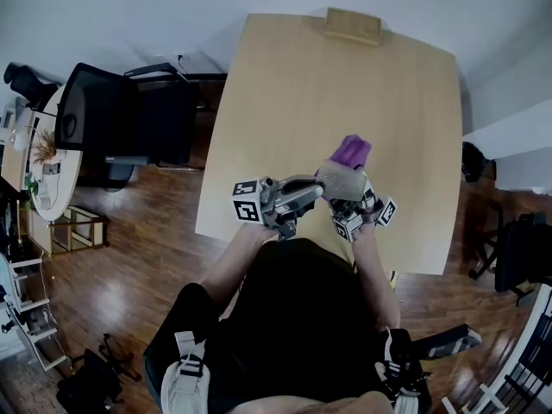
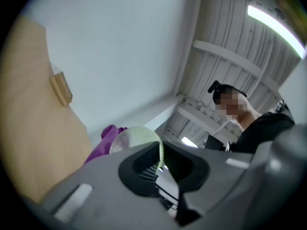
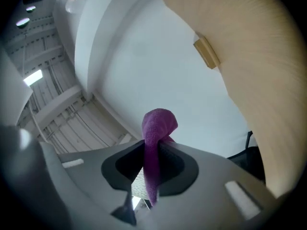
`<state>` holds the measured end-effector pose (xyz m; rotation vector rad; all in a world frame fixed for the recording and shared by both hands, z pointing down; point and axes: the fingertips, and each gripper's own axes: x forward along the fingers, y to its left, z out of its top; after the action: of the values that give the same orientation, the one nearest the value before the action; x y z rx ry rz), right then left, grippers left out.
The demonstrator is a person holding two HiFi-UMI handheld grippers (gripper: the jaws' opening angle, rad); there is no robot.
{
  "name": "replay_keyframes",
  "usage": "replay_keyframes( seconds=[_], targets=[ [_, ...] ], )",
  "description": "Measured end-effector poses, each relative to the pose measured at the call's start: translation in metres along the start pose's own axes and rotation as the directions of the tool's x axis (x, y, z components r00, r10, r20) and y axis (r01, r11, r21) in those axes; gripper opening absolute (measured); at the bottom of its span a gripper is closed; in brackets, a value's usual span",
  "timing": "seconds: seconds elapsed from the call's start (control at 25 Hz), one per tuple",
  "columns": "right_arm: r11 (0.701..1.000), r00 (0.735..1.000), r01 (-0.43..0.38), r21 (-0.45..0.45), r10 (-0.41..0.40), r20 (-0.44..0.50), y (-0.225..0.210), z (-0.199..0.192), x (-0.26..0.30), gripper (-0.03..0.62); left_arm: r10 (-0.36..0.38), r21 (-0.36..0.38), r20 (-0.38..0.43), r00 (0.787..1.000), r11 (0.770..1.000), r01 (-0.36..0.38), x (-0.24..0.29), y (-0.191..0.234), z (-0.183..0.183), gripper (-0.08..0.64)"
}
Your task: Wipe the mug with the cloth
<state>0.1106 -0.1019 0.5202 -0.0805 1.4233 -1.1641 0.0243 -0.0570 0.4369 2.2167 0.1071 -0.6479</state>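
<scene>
1. The left gripper (image 1: 304, 193) is clamping its jaws on the thin rim wall of the speckled mug (image 1: 341, 180) and holding it in the air above the near part of the wooden table (image 1: 293, 93).
2. The right gripper (image 1: 359, 207) is pinching the purple cloth (image 1: 352, 151) between its closed jaws, with a rounded fold poking out past the tips.
3. The cloth is pressing against the mug's far side.
4. A small wooden block (image 1: 352, 26) is lying at the table's far edge, well apart from both grippers.
</scene>
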Motion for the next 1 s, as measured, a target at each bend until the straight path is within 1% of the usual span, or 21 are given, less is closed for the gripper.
replay_keyframes(
  seconds=[0.08,0.12,0.16,0.2,0.24,0.28,0.32,0.36,0.44,0.52,0.68,0.76,0.88,0.92,0.96,1.0],
  targets=[
    [0.998,0.994,-0.058,-0.017,0.059,0.087,0.016,0.021,-0.009,0.063,0.022,0.031,0.028,0.999,0.999,-0.023,-0.005,0.004,0.007,0.043],
    [0.997,0.988,-0.069,-0.033,0.073,0.134,0.022,0.033,-0.015,0.063,0.023,0.036,0.058,0.998,0.999,-0.026,-0.008,0.004,0.012,0.043],
    [0.998,0.983,-0.052,-0.039,0.058,0.174,0.022,0.043,-0.02,0.063,0.018,0.036,0.092,0.996,0.999,-0.021,-0.011,0.004,0.018,0.043],
    [1.0,0.98,-0.002,-0.028,0.007,0.197,0.015,0.048,-0.025,0.063,0.007,0.033,0.125,0.992,0.999,-0.012,-0.012,0.002,0.023,0.043],
    [0.997,0.978,0.072,0.0,-0.07,0.198,0.002,0.046,-0.029,0.063,-0.004,0.034,0.149,0.989,0.999,-0.001,-0.012,0.001,0.027,0.043],
    [0.989,0.973,0.145,0.039,-0.15,0.173,-0.014,0.037,-0.031,0.063,-0.014,0.038,0.163,0.986,0.999,0.008,-0.009,0.0,0.029,0.043],
    [0.977,0.97,0.198,0.077,-0.207,0.129,-0.028,0.022,-0.028,0.063,-0.021,0.043,0.168,0.986,0.999,0.014,-0.006,0.0,0.029,0.043],
    [0.969,0.97,0.222,0.109,-0.231,0.078,-0.036,0.003,-0.022,0.063,-0.021,0.049,0.166,0.986,0.999,0.013,-0.002,0.003,0.029,0.043],
    [0.965,0.977,0.211,0.154,-0.215,0.009,-0.041,-0.027,-0.009,0.063,0.0,0.072,0.148,0.989,0.997,-0.011,0.006,0.01,0.027,0.043],
    [0.968,0.981,0.188,0.169,-0.192,0.007,-0.04,-0.034,-0.004,0.063,0.034,0.103,0.131,0.991,0.994,-0.048,0.009,0.015,0.028,0.043],
    [0.979,0.987,0.126,0.163,-0.139,0.075,-0.026,-0.017,-0.008,0.063,0.087,0.177,0.081,0.993,0.979,-0.1,0.012,0.017,0.024,0.041],
    [0.986,0.987,0.07,0.148,-0.09,0.133,-0.012,-0.002,-0.01,0.063,0.107,0.207,0.078,0.991,0.971,-0.121,0.01,0.018,0.026,0.041],
    [0.997,0.973,-0.041,0.064,0.025,0.231,0.019,0.031,-0.014,0.063,0.141,0.215,0.129,0.982,0.962,-0.167,-0.001,0.027,0.037,0.041],
    [0.998,0.967,-0.046,0.038,0.035,0.253,0.024,0.04,-0.016,0.063,0.147,0.207,0.157,0.976,0.962,-0.178,-0.007,0.029,0.041,0.041],
    [0.999,0.965,-0.019,0.032,0.01,0.261,0.022,0.045,-0.019,0.063,0.144,0.197,0.19,0.971,0.963,-0.181,-0.011,0.03,0.046,0.041],
    [0.998,0.968,0.039,0.047,-0.05,0.248,0.012,0.044,-0.022,0.063,0.133,0.189,0.22,0.966,0.966,-0.176,-0.014,0.029,0.05,0.041]
  ],
)
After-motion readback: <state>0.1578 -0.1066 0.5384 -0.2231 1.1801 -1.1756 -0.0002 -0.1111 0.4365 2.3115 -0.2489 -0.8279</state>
